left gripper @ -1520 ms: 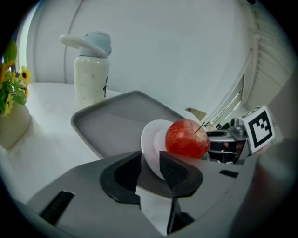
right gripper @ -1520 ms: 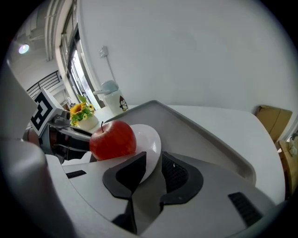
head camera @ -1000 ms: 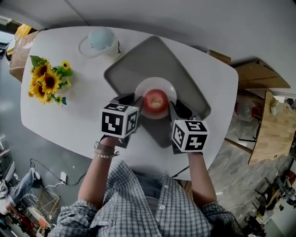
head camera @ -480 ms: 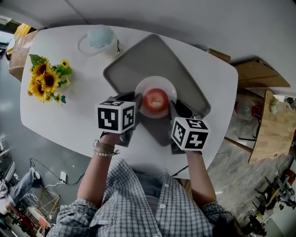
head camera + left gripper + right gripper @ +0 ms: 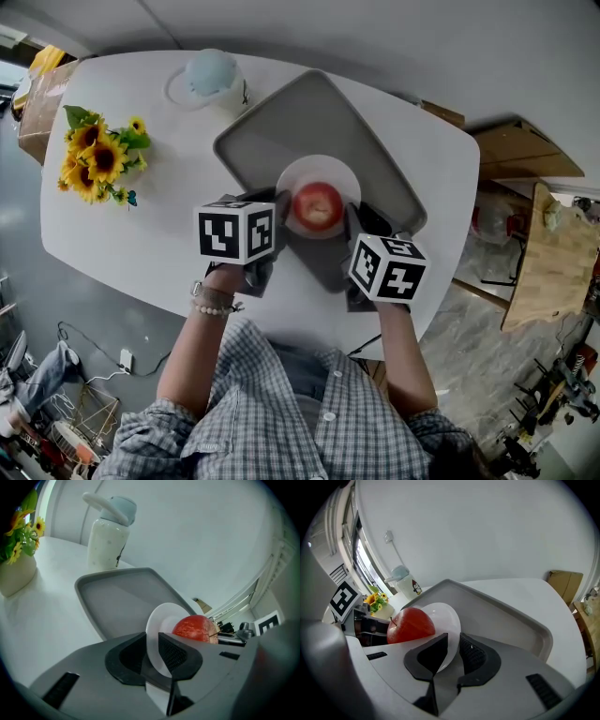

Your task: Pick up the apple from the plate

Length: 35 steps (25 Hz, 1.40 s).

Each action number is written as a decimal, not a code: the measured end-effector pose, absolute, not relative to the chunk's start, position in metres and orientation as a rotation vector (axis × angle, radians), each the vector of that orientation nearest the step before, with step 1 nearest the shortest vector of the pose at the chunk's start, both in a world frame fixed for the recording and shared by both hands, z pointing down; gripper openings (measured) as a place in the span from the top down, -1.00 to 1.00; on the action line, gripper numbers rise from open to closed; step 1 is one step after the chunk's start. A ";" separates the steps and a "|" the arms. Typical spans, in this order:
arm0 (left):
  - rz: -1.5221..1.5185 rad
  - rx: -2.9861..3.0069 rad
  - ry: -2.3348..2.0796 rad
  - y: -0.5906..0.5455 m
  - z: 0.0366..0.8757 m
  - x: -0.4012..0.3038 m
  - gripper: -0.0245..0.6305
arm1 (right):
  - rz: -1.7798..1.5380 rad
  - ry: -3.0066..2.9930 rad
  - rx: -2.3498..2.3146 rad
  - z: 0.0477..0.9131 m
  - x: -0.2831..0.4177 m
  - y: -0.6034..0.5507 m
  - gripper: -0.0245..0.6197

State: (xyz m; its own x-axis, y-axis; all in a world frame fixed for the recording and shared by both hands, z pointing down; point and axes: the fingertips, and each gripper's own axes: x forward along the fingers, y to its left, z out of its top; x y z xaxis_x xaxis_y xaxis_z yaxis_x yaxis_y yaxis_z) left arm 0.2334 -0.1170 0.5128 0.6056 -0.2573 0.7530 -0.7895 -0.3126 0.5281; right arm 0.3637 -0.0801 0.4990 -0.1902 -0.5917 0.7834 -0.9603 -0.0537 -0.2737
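Apple (image 5: 317, 206): one, red, stem up, resting at the centre of the plate (image 5: 319, 169), between the two grippers.
Plate: one, white, round, lying over the near part of the tray (image 5: 300, 117).
Tray: one, grey, rectangular, set cornerwise on the tabletop (image 5: 141, 244).
Tabletop: one, white, with rounded corners.
Grippers: two, each hand-held and bearing one marker cube.
Left gripper (image 5: 278, 208): jaws clenched on the plate's left rim, the white edge passing between the two pads.
Right gripper (image 5: 354, 217): jaws clenched on the plate's right rim in the same way, opposite the left.
Neither pair of jaws touches the apple.
Bottle (image 5: 211, 75): one, white with a pale blue cap, upright on the tabletop just beyond the tray's far left edge.
Sunflowers (image 5: 98, 159): one bunch, yellow with green leaves, in one pale vase (image 5: 16, 571) near the tabletop's left end, well apart from the tray.
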 end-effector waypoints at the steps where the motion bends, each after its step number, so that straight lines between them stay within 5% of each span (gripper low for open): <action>1: 0.687 1.856 -0.841 -0.117 0.513 0.233 0.69 | 1.143 -1.795 1.647 0.498 0.364 -0.080 0.68; 19: 0.638 1.842 -0.834 -0.116 0.494 0.204 0.70 | 1.140 -1.794 1.668 0.483 0.334 -0.079 0.68; 35: 0.601 1.778 -0.936 -0.109 0.494 0.107 0.70 | 1.139 -1.858 1.528 0.487 0.238 -0.078 0.68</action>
State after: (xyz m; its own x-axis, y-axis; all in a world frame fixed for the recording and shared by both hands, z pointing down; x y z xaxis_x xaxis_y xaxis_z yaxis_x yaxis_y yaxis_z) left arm 0.1067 -0.1087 0.4937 0.5775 -0.3205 0.7508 -0.8161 -0.2033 0.5410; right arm 0.2379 -0.0784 0.4868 -0.2650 -0.5582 0.7862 -0.9539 0.0325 -0.2985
